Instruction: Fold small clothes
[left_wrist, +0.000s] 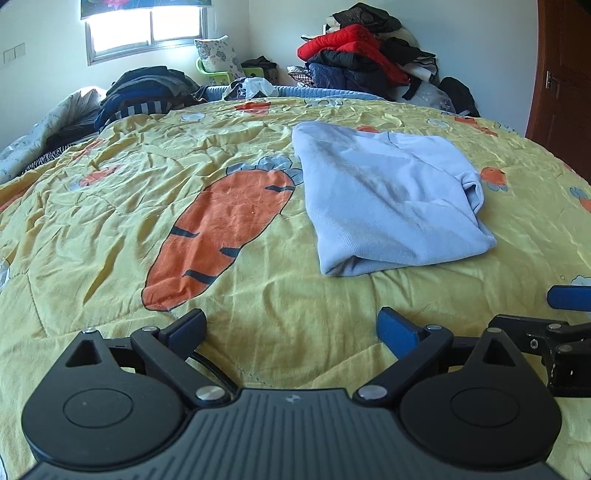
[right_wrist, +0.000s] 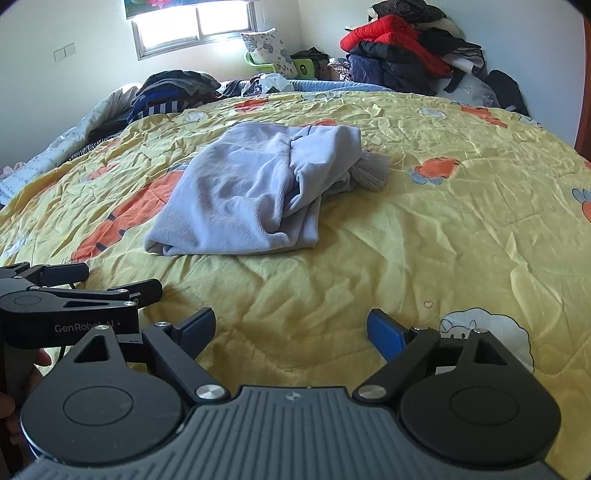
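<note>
Well ahead in the left wrist view, a heap of red and dark jackets (left_wrist: 364, 55) rises in the far corner, a stack of dark folded clothes (left_wrist: 147, 90) sits at the far left of the bed, and a window (left_wrist: 146, 31) glows behind. Nothing lies between the tool and the garment, only the wrinkled yellow quilt (left_wrist: 258, 288) with its big orange carrot print (left_wrist: 221, 236). The left gripper (left_wrist: 291, 328) hovers low over the quilt, fingers spread wide and holding nothing. The pale blue garment (left_wrist: 388, 199), roughly folded, lies ahead and to the right, well apart from the fingertips. The right gripper (left_wrist: 565, 299) pokes in at the right edge.

Next, the right wrist view shows the same jacket heap (right_wrist: 402, 48) and window (right_wrist: 192, 26) at the back. The right gripper (right_wrist: 291, 328) is also spread and empty, low over the quilt (right_wrist: 369, 266). The garment (right_wrist: 258, 195) lies ahead, slightly left, bunched, well clear of the tips. The left gripper (right_wrist: 110, 284) sits just beside, lower left, with its fingers parted.
</note>
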